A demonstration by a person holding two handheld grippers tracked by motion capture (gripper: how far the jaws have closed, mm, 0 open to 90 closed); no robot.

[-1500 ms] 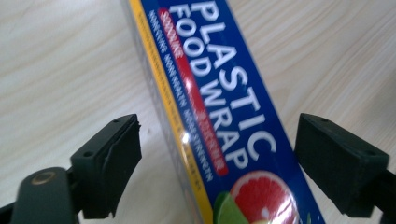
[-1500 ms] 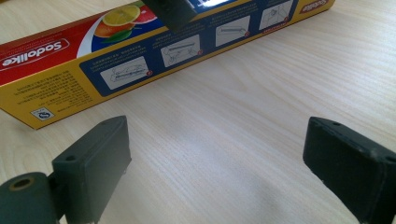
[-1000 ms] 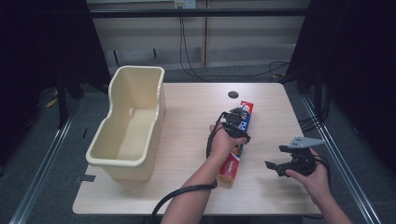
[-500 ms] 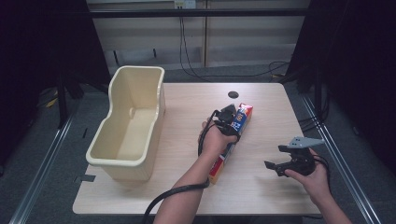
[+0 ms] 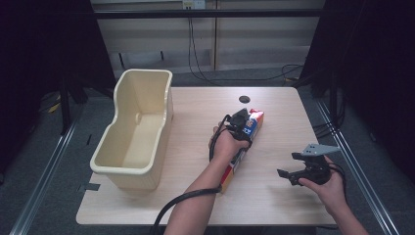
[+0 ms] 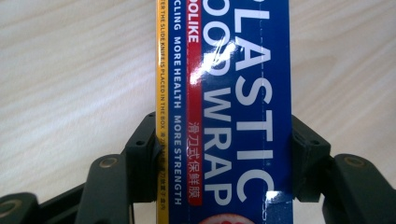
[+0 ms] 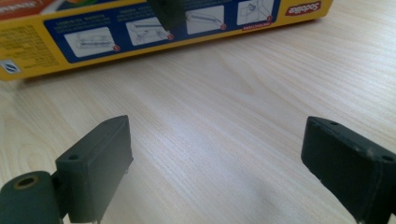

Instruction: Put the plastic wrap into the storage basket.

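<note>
A long plastic wrap box [image 5: 248, 128], blue and red on top with yellow sides, lies lengthwise mid-table, partly hidden under the person's left hand. My left gripper [image 5: 241, 121] is shut on it near its far end. In the left gripper view both black jaws press the sides of the plastic wrap box [image 6: 233, 102], left gripper [image 6: 224, 163]. My right gripper [image 5: 289, 172] is held at the right, near the front of the table, open and empty. In the right gripper view the right gripper [image 7: 219, 158] stands wide open over bare wood, with the box's yellow side [image 7: 140, 28] beyond.
A deep cream plastic bin [image 5: 117, 157] stands on the table's left side, empty. A small dark round hole [image 5: 243, 99] sits in the tabletop beyond the box. Bare wooden table [image 5: 195, 107] lies between bin and box. Cables trail on the floor behind.
The left gripper has shifted slightly left with the box, whose near end swung toward the bin. The right gripper has stayed put, open.
</note>
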